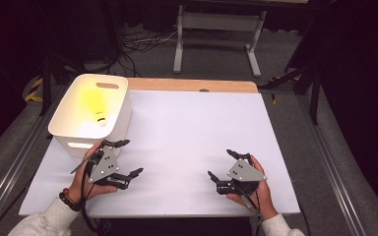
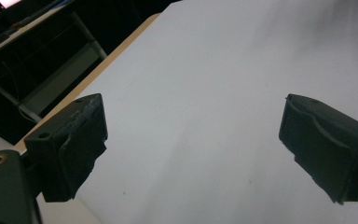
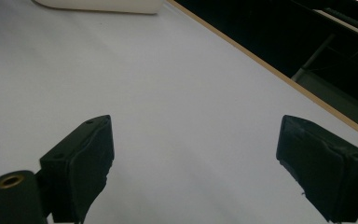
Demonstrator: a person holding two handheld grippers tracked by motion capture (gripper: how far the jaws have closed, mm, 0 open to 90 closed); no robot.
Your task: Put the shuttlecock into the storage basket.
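Two tongs show from the high view, both with jaws apart and nothing between them. The left tongs (image 1: pixel 129 157) hover just beside the near wall of one white bin (image 1: pixel 120 115), which stands at the desk's (image 1: pixel 192 132) far left corner. Inside the bin lies one yellow object (image 1: pixel 98 115), too washed out by the light to name; it sits behind the left tongs and well apart from the right tongs (image 1: pixel 221 163), which hang over the near right of the desk. One white sheet covers the desk, with a strip of wood showing along the far edge. Grey carpet, cables and one white frame lie beyond, and the room is dark.

From the left gripper view, the left tongs (image 2: pixel 191 149) stand wide over bare white sheet, the wood edge at upper left.

From the right gripper view, the right tongs (image 3: pixel 193 158) are equally wide over the sheet; the bin's (image 3: pixel 102 5) base shows at top left, well apart.
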